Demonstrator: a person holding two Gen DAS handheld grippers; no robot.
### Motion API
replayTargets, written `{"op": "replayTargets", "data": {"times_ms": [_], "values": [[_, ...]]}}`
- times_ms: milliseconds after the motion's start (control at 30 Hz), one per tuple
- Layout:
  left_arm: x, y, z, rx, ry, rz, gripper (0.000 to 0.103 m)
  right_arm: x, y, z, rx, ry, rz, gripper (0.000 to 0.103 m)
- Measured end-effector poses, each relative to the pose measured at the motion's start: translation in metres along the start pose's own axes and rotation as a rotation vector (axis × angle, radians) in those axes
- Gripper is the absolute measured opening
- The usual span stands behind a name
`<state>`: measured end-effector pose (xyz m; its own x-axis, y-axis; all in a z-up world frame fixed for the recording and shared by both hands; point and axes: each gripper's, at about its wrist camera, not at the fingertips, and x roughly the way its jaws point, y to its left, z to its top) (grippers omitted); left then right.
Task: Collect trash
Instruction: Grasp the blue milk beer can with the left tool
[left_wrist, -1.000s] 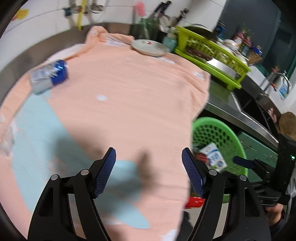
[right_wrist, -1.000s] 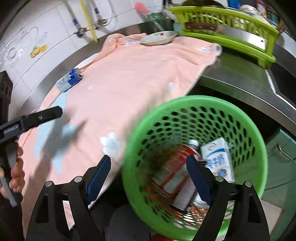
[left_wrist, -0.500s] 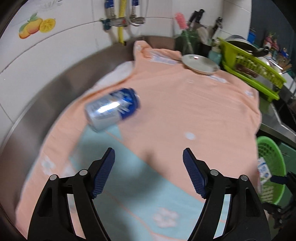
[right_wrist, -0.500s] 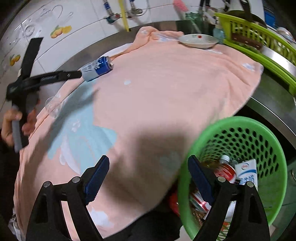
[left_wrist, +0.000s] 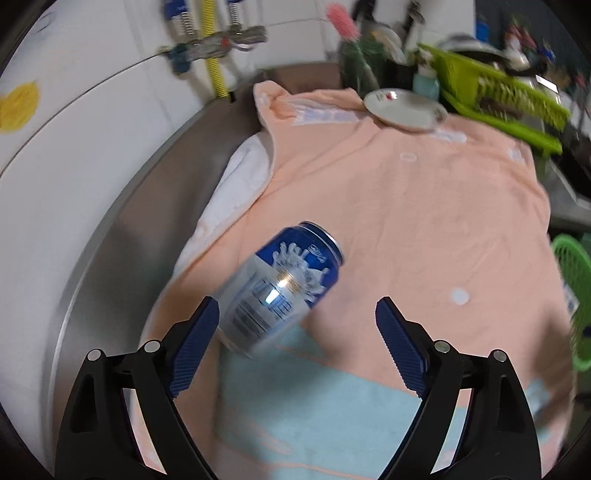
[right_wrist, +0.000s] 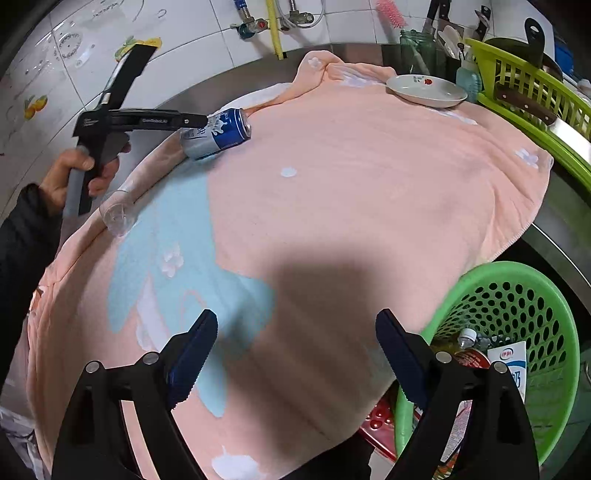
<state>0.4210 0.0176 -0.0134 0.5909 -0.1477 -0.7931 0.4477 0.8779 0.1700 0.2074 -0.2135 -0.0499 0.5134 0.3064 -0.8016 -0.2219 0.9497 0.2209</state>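
Observation:
A blue and silver drink can (left_wrist: 282, 290) lies on its side on the peach and light-blue towel (left_wrist: 424, 229). My left gripper (left_wrist: 297, 332) hovers right at the can with its jaws opening; the can's lower end sits just inside the left pad, not pressed. The right wrist view shows the same can (right_wrist: 218, 133) at the far left of the towel with the left gripper's fingers (right_wrist: 173, 121) over it. My right gripper (right_wrist: 295, 347) stands open over the towel's near edge, empty. A green trash basket (right_wrist: 517, 291) holding a carton and bottles is below at right.
A clear plastic cup (right_wrist: 117, 216) lies at the towel's left edge. A white plate (right_wrist: 424, 90) sits at the back, a lime dish rack (right_wrist: 532, 88) with a knife to the right. Tiled wall with taps (right_wrist: 273, 22) behind. A sleeved hand (right_wrist: 74, 173) holds the left gripper.
The left gripper swung left from the basket side across the towel to the can, which now lies between its spreading jaws. The right gripper shifted left from above the basket to the towel's edge.

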Motion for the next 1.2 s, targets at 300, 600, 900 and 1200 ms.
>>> {"op": "replayTargets", "data": {"times_ms": [300, 600, 900, 1200], "values": [[0.022, 0.002, 0.016, 0.188, 0.018, -0.087, 0.086, 0.013, 0.004, 0.002, 0.016, 0.034, -0.001, 0.085], [0.051, 0.010, 0.020, 0.228, 0.055, -0.108, 0.086, 0.023, 0.011, 0.006, -0.008, 0.062, 0.001, 0.085], [0.069, 0.004, 0.016, 0.275, 0.089, -0.106, 0.086, 0.031, 0.017, 0.008, -0.019, 0.072, 0.018, 0.085], [0.067, -0.003, 0.011, 0.266, 0.071, -0.087, 0.077, 0.034, 0.016, 0.006, -0.016, 0.079, 0.017, 0.085]]}}
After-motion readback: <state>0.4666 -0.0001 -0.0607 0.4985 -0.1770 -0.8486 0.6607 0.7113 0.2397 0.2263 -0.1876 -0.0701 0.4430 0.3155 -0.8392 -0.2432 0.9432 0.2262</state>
